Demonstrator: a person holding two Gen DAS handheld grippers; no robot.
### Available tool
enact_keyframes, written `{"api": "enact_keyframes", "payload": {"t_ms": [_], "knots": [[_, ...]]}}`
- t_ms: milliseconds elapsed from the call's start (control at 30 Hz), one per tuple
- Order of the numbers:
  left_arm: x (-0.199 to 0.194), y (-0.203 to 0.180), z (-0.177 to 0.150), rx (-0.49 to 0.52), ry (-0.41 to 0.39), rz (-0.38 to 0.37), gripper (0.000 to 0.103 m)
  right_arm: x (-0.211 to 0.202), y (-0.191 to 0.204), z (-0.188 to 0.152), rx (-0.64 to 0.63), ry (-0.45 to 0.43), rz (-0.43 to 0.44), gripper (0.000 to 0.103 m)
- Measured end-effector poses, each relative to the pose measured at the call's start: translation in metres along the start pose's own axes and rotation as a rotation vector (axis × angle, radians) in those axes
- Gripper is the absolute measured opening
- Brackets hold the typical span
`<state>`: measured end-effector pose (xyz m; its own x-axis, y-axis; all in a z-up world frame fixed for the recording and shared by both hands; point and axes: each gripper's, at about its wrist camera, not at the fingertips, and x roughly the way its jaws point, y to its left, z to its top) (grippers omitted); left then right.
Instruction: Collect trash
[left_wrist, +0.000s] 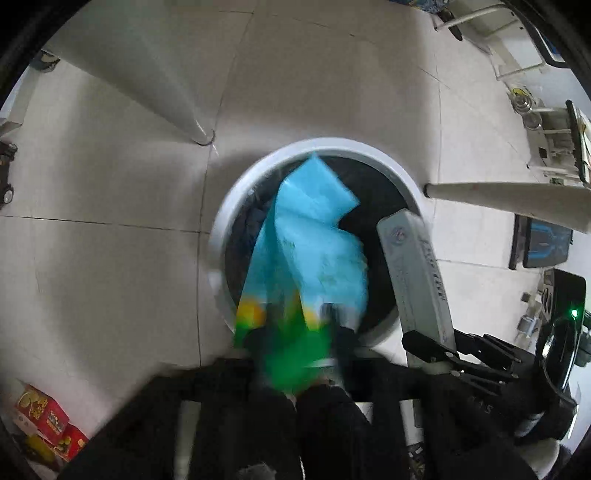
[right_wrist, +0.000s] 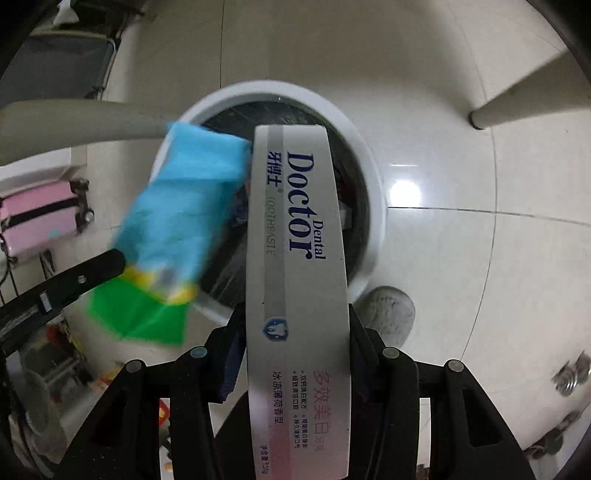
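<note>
Nearest us in the right wrist view, the right gripper (right_wrist: 295, 343) has its fingers (right_wrist: 373, 354) clamped on both long sides of the toothpaste box (right_wrist: 297, 236), a white carton printed "Dental Doctor". We see the box run forward from the fingers, its far end over the mouth of the trash bin (right_wrist: 373, 177).

In the left wrist view, the left gripper (left_wrist: 291, 332) is low in frame and blurred. Its fingers (left_wrist: 336, 325) stand apart, with the green end of the snack wrapper (left_wrist: 303, 243) between them; we cannot tell if the pads still touch it. The wrapper is blue with a yellow and green end, motion-blurred, and its blue end lies over the bin opening. From the right wrist view we see one left finger just beside the wrapper's yellow band, apparently not pinching it.

The bin is round with a white rim and dark liner, and it stands on the tiled floor (left_wrist: 110, 184). Some dark contents show inside, too dim to name.

Beyond the bin, table legs (left_wrist: 177, 103) meet the floor. Red boxes (left_wrist: 44, 413) sit at the lower left edge of the left view. A pink suitcase (right_wrist: 40, 218) stands at the left edge of the right view.
</note>
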<state>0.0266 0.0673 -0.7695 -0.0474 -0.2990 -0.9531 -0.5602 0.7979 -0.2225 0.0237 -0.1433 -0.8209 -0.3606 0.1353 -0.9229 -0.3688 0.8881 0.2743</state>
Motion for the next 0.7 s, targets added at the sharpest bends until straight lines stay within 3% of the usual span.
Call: {"api": "enact_keyframes", "payload": {"t_ms": [33, 67, 100, 200, 433, 700], "knots": [[-0.002, 0.001, -0.003, -0.011, -0.004, -0.001, 0.098, 0.002, 0.0, 0.001, -0.003, -0.001, -0.001, 0.058], [-0.005, 0.005, -0.007, -0.017, -0.012, -0.001, 0.103, -0.001, 0.0, 0.001, -0.006, -0.012, -0.008, 0.074], [-0.011, 0.003, -0.01, -0.02, -0.023, 0.016, 0.103, -0.006, 0.001, 0.002, -0.006, -0.025, -0.01, 0.088], [-0.03, 0.003, -0.022, -0.018, -0.059, 0.069, 0.103, -0.033, 0.0, -0.001, -0.015, -0.073, -0.041, 0.102], [-0.127, -0.006, -0.063, 0.004, -0.165, 0.204, 0.103, -0.141, 0.034, -0.042, -0.045, -0.226, -0.173, 0.103], [-0.278, -0.043, -0.134, 0.063, -0.216, 0.182, 0.103, -0.293, 0.064, -0.111, -0.056, -0.269, -0.173, 0.103]]}}
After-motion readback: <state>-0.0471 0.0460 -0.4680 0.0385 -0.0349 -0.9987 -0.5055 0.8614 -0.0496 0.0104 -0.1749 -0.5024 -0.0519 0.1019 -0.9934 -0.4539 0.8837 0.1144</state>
